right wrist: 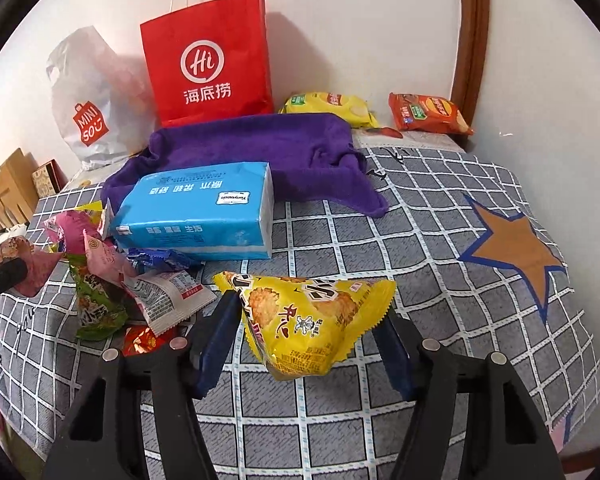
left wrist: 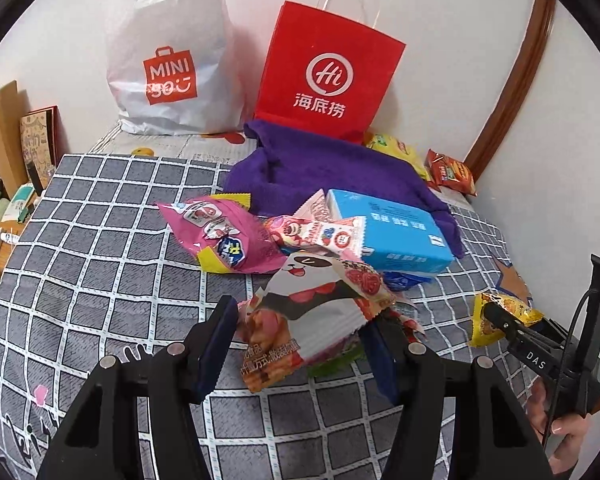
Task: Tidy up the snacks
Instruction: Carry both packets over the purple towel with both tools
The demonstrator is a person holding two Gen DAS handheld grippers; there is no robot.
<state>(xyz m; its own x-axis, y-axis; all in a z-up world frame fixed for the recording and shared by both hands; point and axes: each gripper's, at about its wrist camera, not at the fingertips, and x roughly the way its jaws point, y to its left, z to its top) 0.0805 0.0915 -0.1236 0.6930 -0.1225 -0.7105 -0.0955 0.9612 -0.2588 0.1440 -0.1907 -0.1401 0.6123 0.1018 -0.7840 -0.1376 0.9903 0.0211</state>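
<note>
Left gripper (left wrist: pixel 300 344): fingers closed on the panda-print snack packet (left wrist: pixel 320 308), pinching its crumpled lower part; the packet stands up between the fingers, clear of the checked bedspread (left wrist: pixel 100 240). Just beyond the fingertips lies a loose heap: a pink snack packet (left wrist: pixel 224 236), a strawberry-print sachet (left wrist: pixel 320 234) and a blue tissue pack (left wrist: pixel 392 232). Farther out, a purple towel (left wrist: pixel 320 168), then a red paper bag (left wrist: pixel 328 68) and a white Miniso bag (left wrist: pixel 168 52) against the wall.

Right gripper (right wrist: pixel 312 344): fingers closed on the yellow rice-cracker packet (right wrist: pixel 312 320), gripping it across its width, with its lower end hanging below the grip. To the left of the fingers sit a green packet (right wrist: pixel 96 304) and a white sachet (right wrist: pixel 168 296). Far beyond, past the towel, lie a yellow crisp bag (right wrist: pixel 332 108) and a red crisp bag (right wrist: pixel 428 114).

Step in hand, as judged: both packets held off the bed, awaiting carriage to a sorting place, probably one of the standing bags.

Handling notes:
- Keep the squeeze light; both packets are air-filled and their contents are brittle.
- Carry each high enough to pass over the tissue pack and the heap.
- Keep the two grippers apart while travelling.
- Release only once the packet is over the bag's mouth; the paper bag may tip if nudged.
</note>
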